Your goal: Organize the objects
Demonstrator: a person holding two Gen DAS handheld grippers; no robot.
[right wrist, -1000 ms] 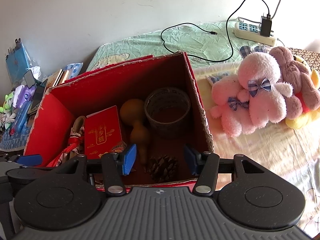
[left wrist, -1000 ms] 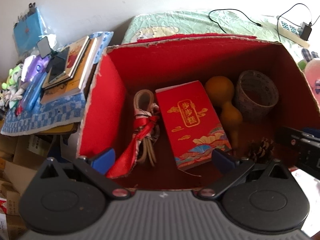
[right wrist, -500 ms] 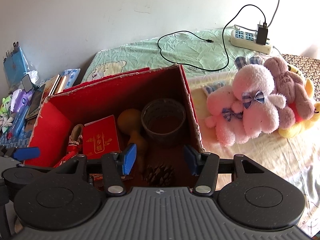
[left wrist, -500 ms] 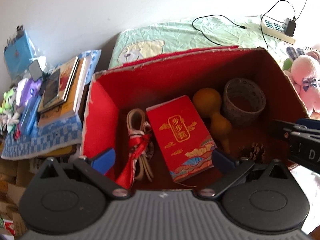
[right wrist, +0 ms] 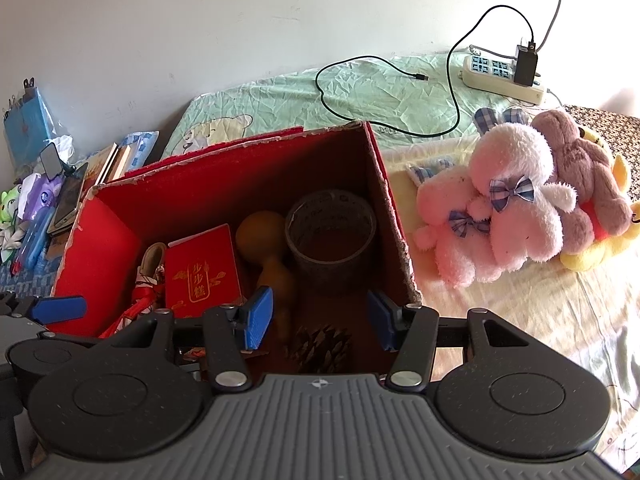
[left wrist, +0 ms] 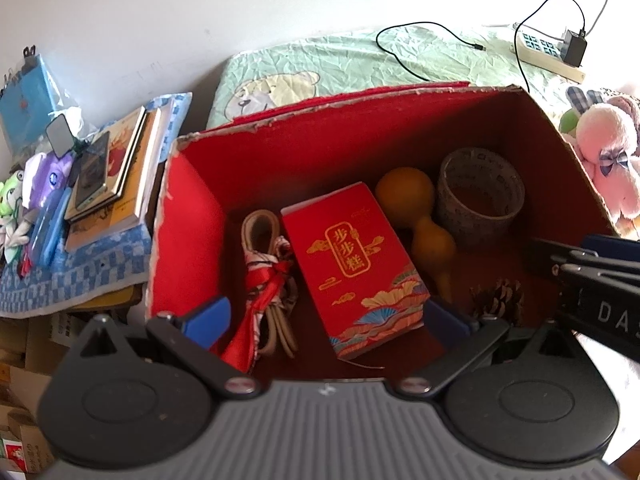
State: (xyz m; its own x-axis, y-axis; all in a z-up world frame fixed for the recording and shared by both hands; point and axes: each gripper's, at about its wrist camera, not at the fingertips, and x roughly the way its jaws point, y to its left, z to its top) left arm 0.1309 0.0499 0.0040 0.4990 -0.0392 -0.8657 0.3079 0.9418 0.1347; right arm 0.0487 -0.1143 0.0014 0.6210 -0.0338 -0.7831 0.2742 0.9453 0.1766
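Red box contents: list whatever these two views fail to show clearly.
- Pine cone: right wrist view, near part hidden by the gripper body.
- Ribbon-tied cord bundle: left wrist view, lower end behind the left gripper.
- Gourd: base behind a fingertip.

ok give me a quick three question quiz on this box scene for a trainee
1. True or false: the pine cone lies outside the red box.
2. What sits between the red packet and the woven cup?
   A. gourd B. phone C. plush rabbit
3. Fill in: the jaws of the left gripper and the right gripper are both ____.

Key
1. False: it lies inside, near the front wall.
2. A, the gourd.
3. Open, holding nothing.
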